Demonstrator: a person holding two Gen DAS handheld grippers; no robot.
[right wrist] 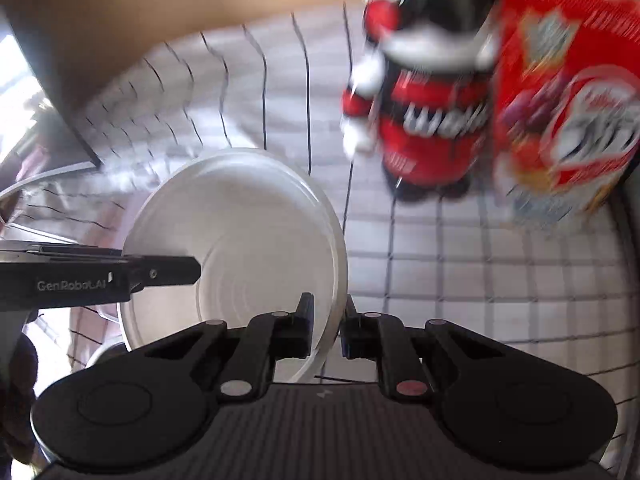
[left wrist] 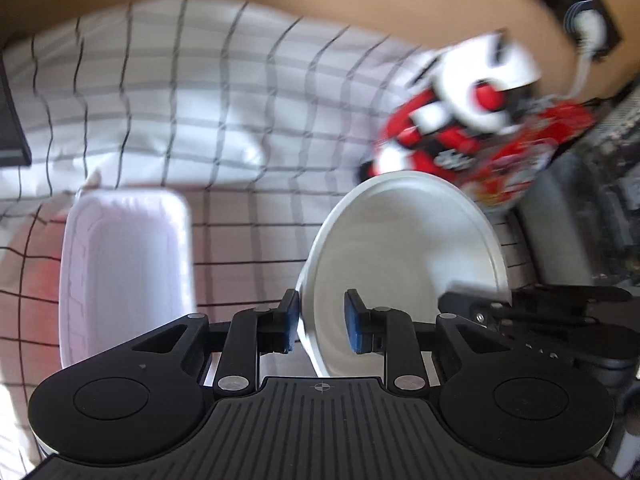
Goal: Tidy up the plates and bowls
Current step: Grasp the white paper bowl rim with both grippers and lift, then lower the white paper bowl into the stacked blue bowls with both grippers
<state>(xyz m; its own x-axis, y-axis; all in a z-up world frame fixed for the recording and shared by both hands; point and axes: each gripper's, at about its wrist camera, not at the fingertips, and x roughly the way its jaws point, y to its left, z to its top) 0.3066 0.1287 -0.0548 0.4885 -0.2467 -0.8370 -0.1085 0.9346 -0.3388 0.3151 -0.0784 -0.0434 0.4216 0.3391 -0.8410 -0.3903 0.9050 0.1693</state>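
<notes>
A round white bowl (left wrist: 400, 248) is held up on edge between both grippers above a checked cloth. My left gripper (left wrist: 322, 322) has the bowl's left rim between its blue pads with a gap on both sides, so it is open. My right gripper (right wrist: 325, 330) is shut on the bowl's (right wrist: 240, 232) right rim. The left gripper's finger (right wrist: 160, 270) shows at the left of the right wrist view. A white rectangular foam tray (left wrist: 124, 272) lies on the cloth to the left.
A red and white plush toy (left wrist: 472, 92) and a red snack packet (left wrist: 520, 160) stand at the back right; they also show close in the right wrist view, toy (right wrist: 432, 120) and packet (right wrist: 568, 92). The white checked cloth (left wrist: 240, 128) covers the surface.
</notes>
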